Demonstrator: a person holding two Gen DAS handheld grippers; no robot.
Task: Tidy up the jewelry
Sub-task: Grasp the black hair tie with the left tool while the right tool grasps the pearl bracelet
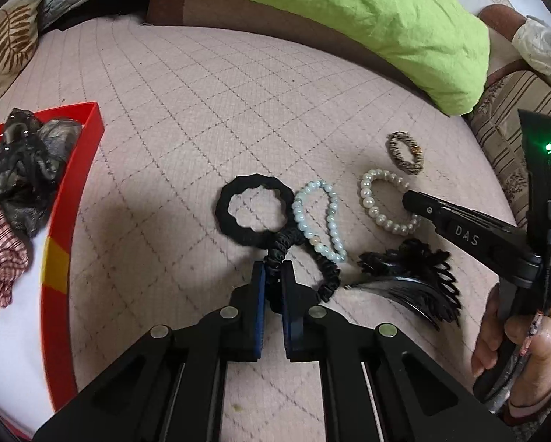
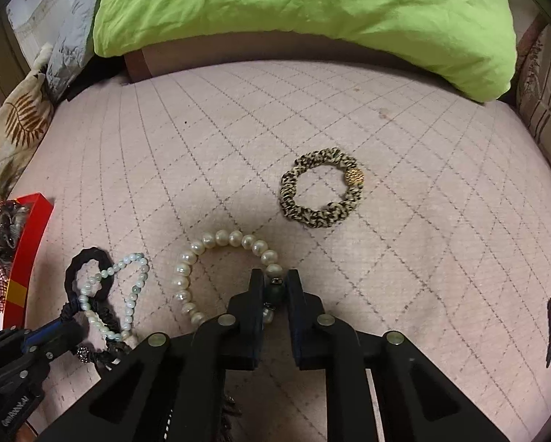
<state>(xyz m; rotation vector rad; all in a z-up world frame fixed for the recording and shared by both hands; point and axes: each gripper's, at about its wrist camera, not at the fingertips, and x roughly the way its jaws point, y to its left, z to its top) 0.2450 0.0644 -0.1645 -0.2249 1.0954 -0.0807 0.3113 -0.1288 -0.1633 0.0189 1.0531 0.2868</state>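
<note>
The pearl bracelet [image 2: 216, 254] looks glossy and smooth. The black scrunchie [image 1: 275, 254] is crinkled cloth; the quilted bedcover [image 1: 202, 110] looks matt.

A pink quilted bed surface [image 1: 187, 110] with a stitched diamond grid carries everything. At its left edge sits a red tray [image 1: 63, 228]. Near the middle lie a black hair tie [image 1: 253, 213], a pale bead bracelet [image 1: 318, 217], a pearl bracelet [image 2: 216, 269], a black claw clip [image 1: 411, 280] and, farther right, a leopard-print scrunchie [image 2: 321, 193]. A green pillow [image 2: 305, 11] lies along the far edge.
</note>
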